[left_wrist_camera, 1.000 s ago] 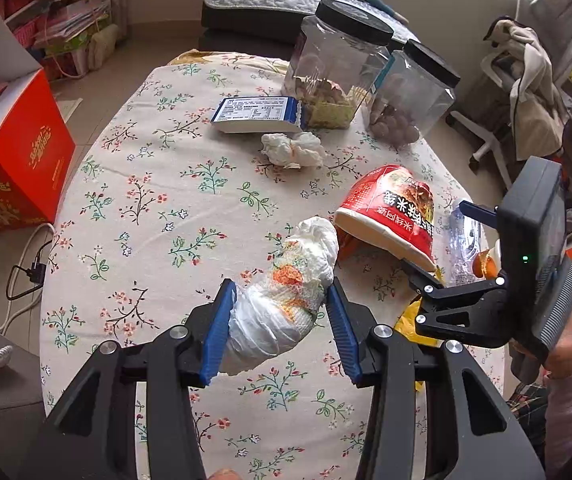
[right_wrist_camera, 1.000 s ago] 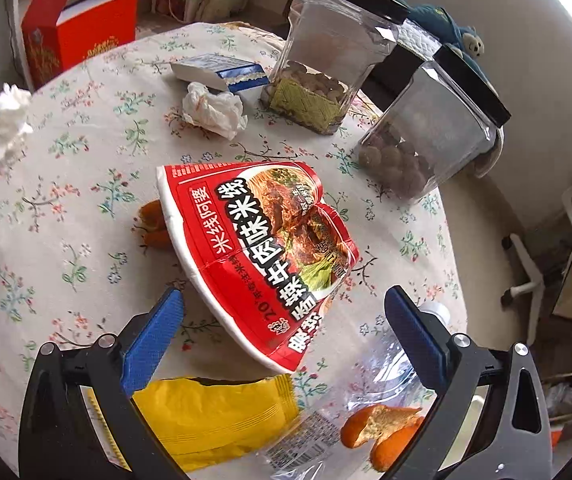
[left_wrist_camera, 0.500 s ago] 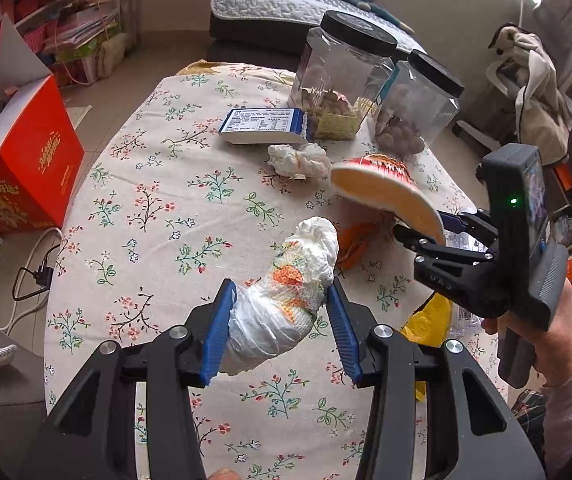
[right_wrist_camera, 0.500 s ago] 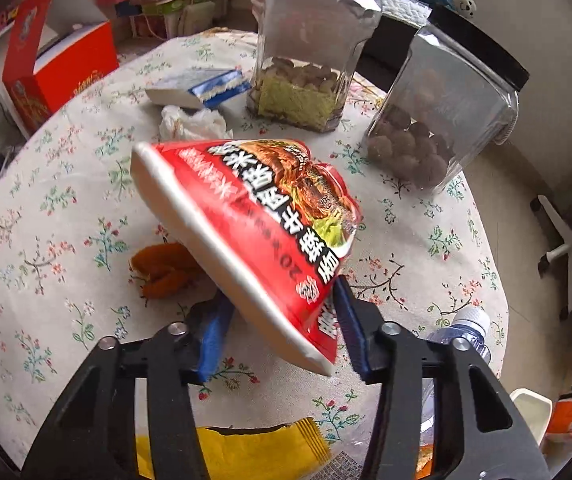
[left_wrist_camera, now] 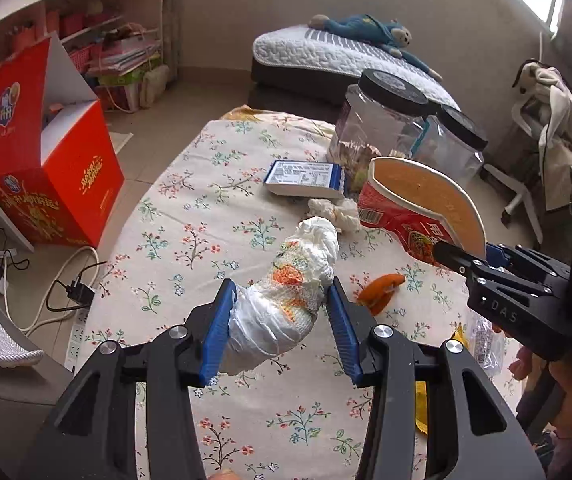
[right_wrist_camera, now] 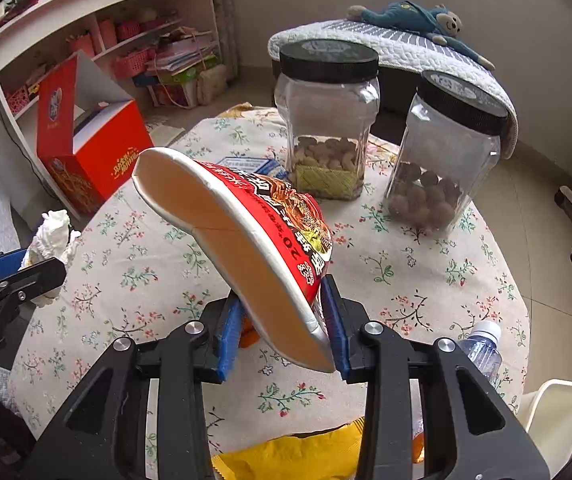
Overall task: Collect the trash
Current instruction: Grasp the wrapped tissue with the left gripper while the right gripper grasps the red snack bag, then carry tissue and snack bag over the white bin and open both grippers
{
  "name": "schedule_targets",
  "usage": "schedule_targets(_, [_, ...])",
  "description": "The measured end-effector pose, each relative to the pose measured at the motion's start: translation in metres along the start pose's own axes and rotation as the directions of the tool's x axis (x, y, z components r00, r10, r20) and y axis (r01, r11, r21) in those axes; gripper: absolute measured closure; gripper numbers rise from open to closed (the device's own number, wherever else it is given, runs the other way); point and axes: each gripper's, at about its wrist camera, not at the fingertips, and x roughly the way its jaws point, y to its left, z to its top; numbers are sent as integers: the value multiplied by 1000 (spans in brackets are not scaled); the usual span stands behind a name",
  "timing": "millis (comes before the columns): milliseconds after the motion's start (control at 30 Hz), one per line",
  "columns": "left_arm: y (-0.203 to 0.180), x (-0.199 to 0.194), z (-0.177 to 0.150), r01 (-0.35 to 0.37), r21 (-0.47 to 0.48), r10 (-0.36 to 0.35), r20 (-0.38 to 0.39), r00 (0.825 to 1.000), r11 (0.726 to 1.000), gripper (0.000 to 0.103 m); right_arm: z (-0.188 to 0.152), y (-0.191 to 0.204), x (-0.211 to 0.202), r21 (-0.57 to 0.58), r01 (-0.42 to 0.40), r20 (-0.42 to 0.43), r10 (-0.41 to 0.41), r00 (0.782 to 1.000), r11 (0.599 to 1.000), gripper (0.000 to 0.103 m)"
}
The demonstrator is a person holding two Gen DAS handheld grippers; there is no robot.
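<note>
My left gripper is shut on a rolled white diaper with orange print, held just above the floral tablecloth. To its right, my right gripper has a squashed red paper noodle bowl between its blue pads, and the jaws are still closing on it. The bowl hangs tilted above the table, its pale inside facing left. Loose on the cloth lie a crumpled tissue, orange peel, a blue-white packet, a yellow wrapper and a plastic bottle.
Two clear black-lidded jars stand at the table's far side. On the floor to the left sits an open red carton beside cables and a power strip. Shelves, a bed and a chair ring the table.
My right gripper went from wide open around the lying bowl to shut on it, then lifted and tipped it off the table. The left gripper rose slightly, still holding the diaper.
</note>
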Motion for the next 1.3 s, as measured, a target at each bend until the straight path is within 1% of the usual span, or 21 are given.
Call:
schedule_targets(167, [2, -15, 5, -56, -24, 58, 83, 995, 998, 57, 2, 7, -25, 15, -13, 74, 12, 997, 1000, 68])
schedule_targets(267, [1, -23, 6, -83, -44, 88, 125, 988, 996, 57, 1, 8, -38, 32, -26, 110, 22, 994, 999, 68])
schedule_targets(333, [0, -28, 6, -113, -58, 120, 157, 980, 992, 57, -1, 8, -45, 43, -23, 132, 17, 991, 999, 68])
schedule_targets(400, [-2, -34, 6, -151, -64, 161, 197, 967, 986, 57, -4, 8, -52, 56, -26, 152, 17, 988, 998, 68])
schedule_targets(567, [-15, -50, 1, -229, -68, 239, 299, 924, 971, 57, -9, 11, -68, 77, -32, 201, 16, 979, 997, 68])
schedule_targets(767, [-33, -66, -4, -267, -64, 271, 376, 886, 962, 57, -14, 11, -86, 88, -13, 259, -10, 966, 996, 67])
schedule_targets(867, [-40, -71, -4, -263, -65, 267, 391, 881, 963, 57, -16, 7, -94, 92, -1, 280, -25, 960, 996, 67])
schedule_targets(1300, [-76, -88, -8, -217, -41, 213, 428, 878, 975, 57, -23, -16, -126, 138, 49, 356, -95, 930, 989, 67])
